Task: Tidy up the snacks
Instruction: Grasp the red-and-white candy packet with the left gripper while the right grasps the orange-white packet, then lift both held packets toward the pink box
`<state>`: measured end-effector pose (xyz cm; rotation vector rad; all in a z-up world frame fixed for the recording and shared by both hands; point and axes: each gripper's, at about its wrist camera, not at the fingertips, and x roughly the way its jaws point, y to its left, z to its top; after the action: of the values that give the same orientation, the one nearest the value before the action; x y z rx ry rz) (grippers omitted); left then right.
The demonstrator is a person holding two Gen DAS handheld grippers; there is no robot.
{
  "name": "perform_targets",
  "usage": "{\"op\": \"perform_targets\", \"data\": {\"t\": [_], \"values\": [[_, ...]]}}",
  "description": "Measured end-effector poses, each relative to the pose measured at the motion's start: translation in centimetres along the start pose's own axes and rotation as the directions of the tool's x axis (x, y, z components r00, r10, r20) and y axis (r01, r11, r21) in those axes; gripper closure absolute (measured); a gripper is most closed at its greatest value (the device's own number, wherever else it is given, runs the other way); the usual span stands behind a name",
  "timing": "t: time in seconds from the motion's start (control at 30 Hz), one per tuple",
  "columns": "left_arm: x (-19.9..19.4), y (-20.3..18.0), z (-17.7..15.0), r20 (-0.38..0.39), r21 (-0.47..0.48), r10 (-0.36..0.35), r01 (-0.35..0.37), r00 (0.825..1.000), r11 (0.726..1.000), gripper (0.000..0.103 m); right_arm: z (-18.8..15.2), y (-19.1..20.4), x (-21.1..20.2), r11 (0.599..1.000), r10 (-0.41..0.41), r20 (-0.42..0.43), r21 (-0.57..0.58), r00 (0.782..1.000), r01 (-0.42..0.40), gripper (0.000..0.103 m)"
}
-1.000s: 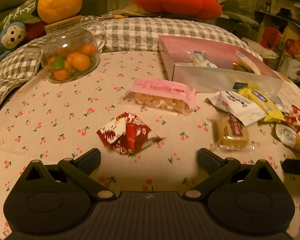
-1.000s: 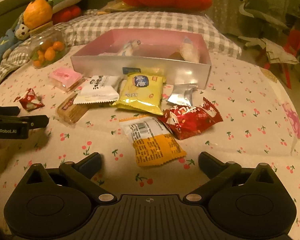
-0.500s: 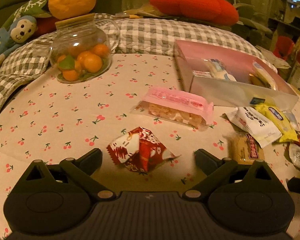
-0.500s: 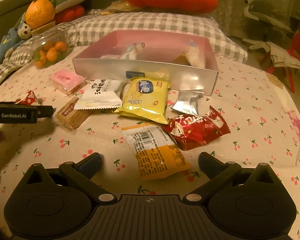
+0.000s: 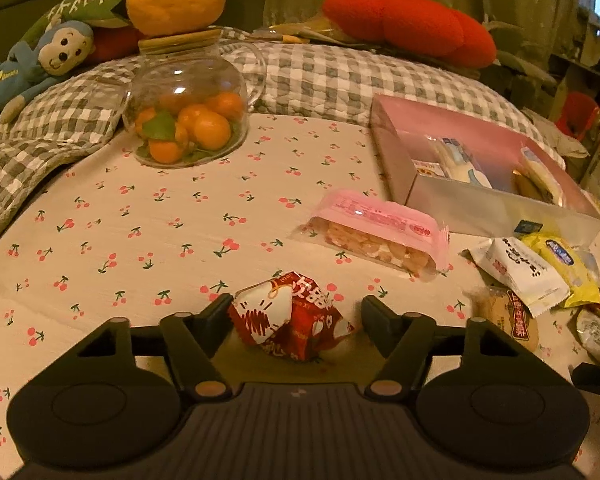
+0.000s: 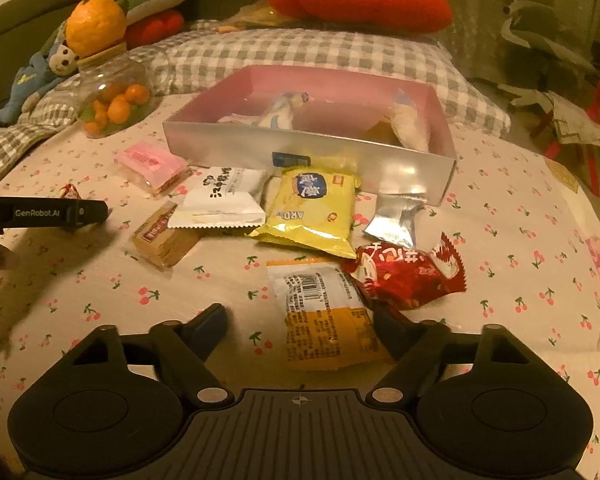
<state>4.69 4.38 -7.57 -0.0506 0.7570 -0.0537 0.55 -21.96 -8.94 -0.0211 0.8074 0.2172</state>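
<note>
A crumpled red-and-white snack packet (image 5: pixel 292 320) lies on the cherry-print cloth between the fingers of my left gripper (image 5: pixel 296 310). Its jaws are closing: the left finger is at the wrapper, while a small gap shows on the right. In the right wrist view an orange-and-white packet (image 6: pixel 324 312) lies between the fingers of my right gripper (image 6: pixel 298 320). These jaws are closing too, with the right finger at the packet's edge and room on the left. The pink box (image 6: pixel 300 148) behind holds a few snacks.
Loose on the cloth lie a pink packet (image 5: pixel 376 232), a white one (image 6: pixel 224 200), a yellow one (image 6: pixel 312 208), a silver one (image 6: pixel 394 216), a red one (image 6: pixel 408 272) and a brown biscuit (image 6: pixel 164 236). A glass jar of oranges (image 5: pixel 184 120) stands far left.
Both grippers' jaws have narrowed. The left gripper came forward until the red-and-white packet lay between its fingers. The orange-and-white packet now sits nearer the right gripper's fingers.
</note>
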Motion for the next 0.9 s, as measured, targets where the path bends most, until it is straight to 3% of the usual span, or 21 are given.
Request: {"op": "perform_targets", "data": {"t": [0.23,0.4,0.9], "values": [[-0.2,0.5,0.1,0.006,-0.028,-0.011,0.011,1.0,1.0,0.057,0.2,0.2,-0.2,1.0,0.015,0.01,-0.015,1.0,-0.015,0.059],[-0.3,0.9,0.4,0.006,-0.051,-0.03,0.03,1.0,0.998,0.063,0.3,0.8,-0.3,0.999,0.021,0.01,-0.046,1.0,-0.021,0.062],[-1.3,0.7,0.8,0.025,-0.058,-0.098,0.1,0.995,0.993,0.068,1.3,1.7,-1.4,0.995,0.097,-0.002,-0.007,0.995,-0.097,0.063]]}}
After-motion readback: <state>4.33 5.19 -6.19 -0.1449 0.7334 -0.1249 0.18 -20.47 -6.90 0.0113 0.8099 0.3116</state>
